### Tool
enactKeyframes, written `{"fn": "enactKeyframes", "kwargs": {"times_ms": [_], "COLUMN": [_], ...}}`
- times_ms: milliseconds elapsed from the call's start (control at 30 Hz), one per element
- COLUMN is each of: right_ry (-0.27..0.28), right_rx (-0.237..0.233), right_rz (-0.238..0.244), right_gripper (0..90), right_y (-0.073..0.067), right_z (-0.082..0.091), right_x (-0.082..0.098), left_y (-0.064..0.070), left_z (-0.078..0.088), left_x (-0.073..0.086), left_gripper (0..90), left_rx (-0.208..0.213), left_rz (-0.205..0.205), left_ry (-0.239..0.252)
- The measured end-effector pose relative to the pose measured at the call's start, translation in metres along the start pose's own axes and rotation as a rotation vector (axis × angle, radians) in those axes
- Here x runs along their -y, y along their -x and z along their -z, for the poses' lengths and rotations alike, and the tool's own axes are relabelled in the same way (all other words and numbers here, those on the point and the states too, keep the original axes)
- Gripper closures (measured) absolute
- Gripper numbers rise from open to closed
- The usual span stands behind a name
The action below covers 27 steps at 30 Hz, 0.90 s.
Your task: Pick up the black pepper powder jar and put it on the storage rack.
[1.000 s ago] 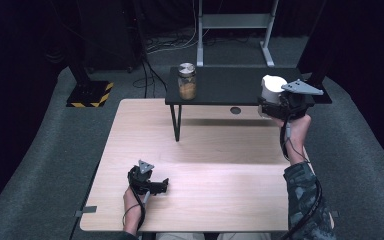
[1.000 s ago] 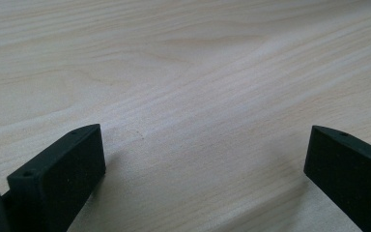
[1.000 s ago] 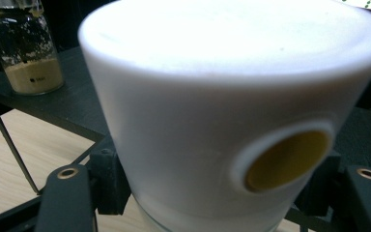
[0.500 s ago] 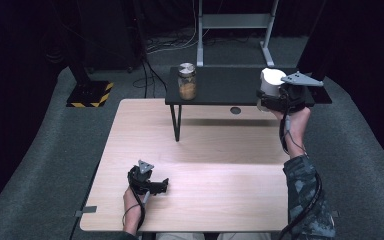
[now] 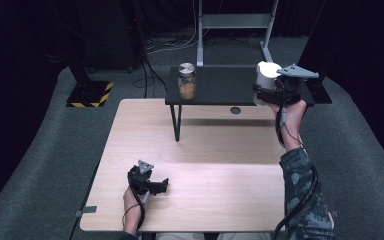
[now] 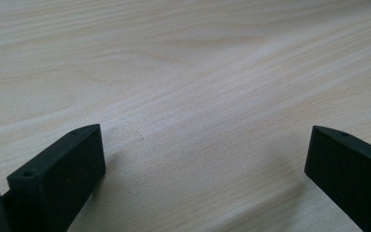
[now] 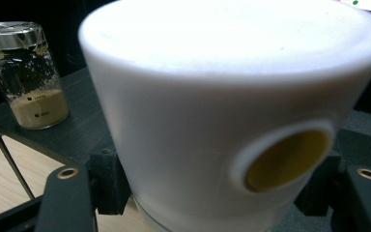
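So the right gripper (image 5: pixel 269 92) is clamped on the white container (image 5: pixel 267 75) at the black shelf's (image 5: pixel 220 92) right end, not yet set down; left gripper (image 5: pixel 155 186) rests wide open, empty, near the table's (image 5: pixel 205 150) front-left corner.

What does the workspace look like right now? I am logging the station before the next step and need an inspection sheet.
Surface: light wooden table, bare; a small black raised shelf stands at its far edge.
Job's things: white cylindrical container with a round yellowish hole in its side, held over the shelf's right end.
Clutter: glass jar with metal lid, partly filled with tan powder, upright on the shelf.
Grippers: right gripper shut on the container; left gripper open, low over the table, nothing between its jaws.
Cables: one trails along each forearm; more lie on the floor behind.
Surroundings: grey carpet, black-yellow striped base, metal stand legs.
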State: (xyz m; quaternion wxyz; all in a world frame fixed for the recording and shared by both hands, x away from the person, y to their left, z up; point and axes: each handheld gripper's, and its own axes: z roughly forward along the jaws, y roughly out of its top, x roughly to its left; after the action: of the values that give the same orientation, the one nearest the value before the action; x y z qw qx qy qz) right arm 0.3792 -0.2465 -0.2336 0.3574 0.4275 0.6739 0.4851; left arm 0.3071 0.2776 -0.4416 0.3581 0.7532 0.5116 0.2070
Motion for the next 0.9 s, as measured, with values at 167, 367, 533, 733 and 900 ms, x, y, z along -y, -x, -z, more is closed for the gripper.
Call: {"fn": "enactKeyframes", "kwargs": {"times_ms": [167,367,533,733,900], "right_ry": [-0.001,-0.001,-0.001,-0.011,-0.016], "right_rx": [0.0,0.0,0.0,-0.019,-0.02], "right_rz": [-0.001,-0.001,-0.001,-0.017,-0.02], "right_gripper": [30.0,30.0,30.0,30.0,30.0], "right_y": [0.0,0.0,0.0,-0.005,-0.005], "right_z": [0.0,0.0,0.0,-0.027,-0.033], "right_x": [0.0,0.0,0.0,-0.014,-0.014], "left_y": [0.0,0.0,-0.001,-0.001,-0.001], "left_z": [0.0,0.0,0.0,0.0,0.0], "left_x": [0.0,0.0,0.001,0.001,0.001], "left_gripper": [0.2,0.2,0.2,0.1,0.0], "left_rx": [0.0,0.0,0.004,0.005,0.006], "left_rz": [-0.001,-0.001,0.005,0.005,0.006], "left_ry": [-0.001,-0.001,0.003,0.003,0.004]}}
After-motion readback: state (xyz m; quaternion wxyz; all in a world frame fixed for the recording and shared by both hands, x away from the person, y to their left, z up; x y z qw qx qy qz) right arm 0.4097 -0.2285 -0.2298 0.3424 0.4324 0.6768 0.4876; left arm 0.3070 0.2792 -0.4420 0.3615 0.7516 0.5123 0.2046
